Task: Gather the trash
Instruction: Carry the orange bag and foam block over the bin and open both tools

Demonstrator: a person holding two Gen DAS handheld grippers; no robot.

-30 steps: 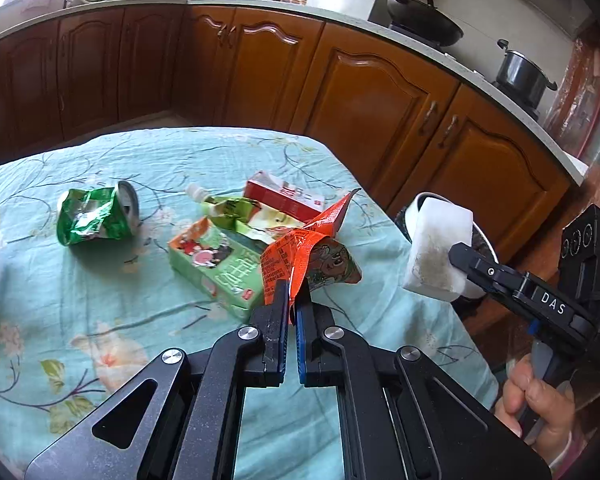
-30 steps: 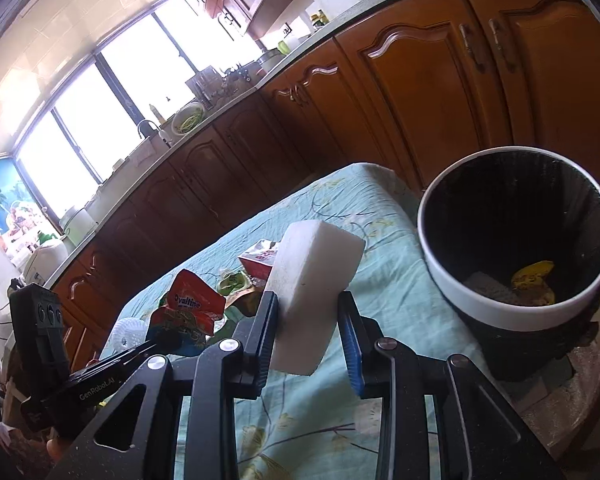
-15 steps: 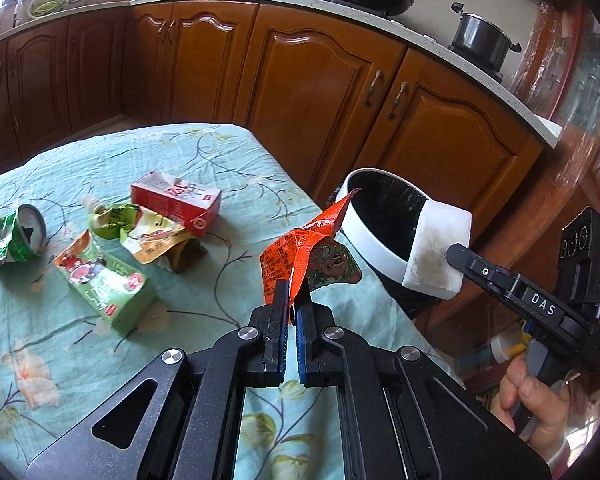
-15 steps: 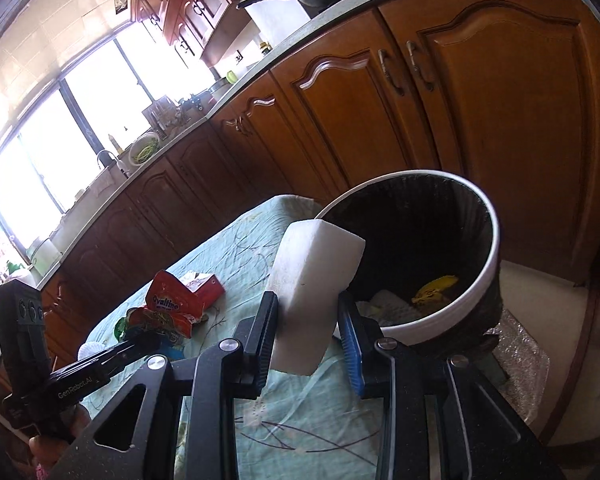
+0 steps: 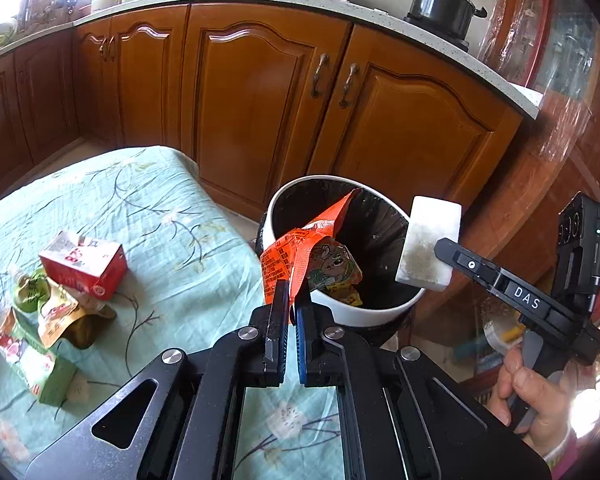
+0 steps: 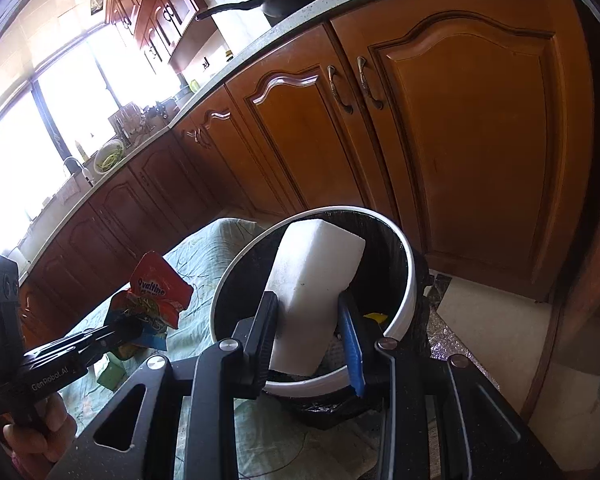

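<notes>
Left gripper [image 5: 294, 300] pinches orange snack wrapper [image 5: 300, 256] by bottom edge, above rim of bin [image 5: 380, 312]. Right gripper [image 6: 310, 336] clamps white foam block [image 6: 312, 280] over bin mouth; both poised for drop. More litter remains on tabletop [image 5: 188, 248].

bin [image 5: 374, 314] mouth open below, cabinet doors [image 5: 256, 100] close behind

Counted: one white-rimmed bin [image 5: 342, 314], one orange wrapper [image 5: 300, 256], one white sponge block [image 5: 428, 250], one red carton [image 5: 86, 262], one green carton [image 5: 40, 364], two grippers. Other wrappers on table not separable.
</notes>
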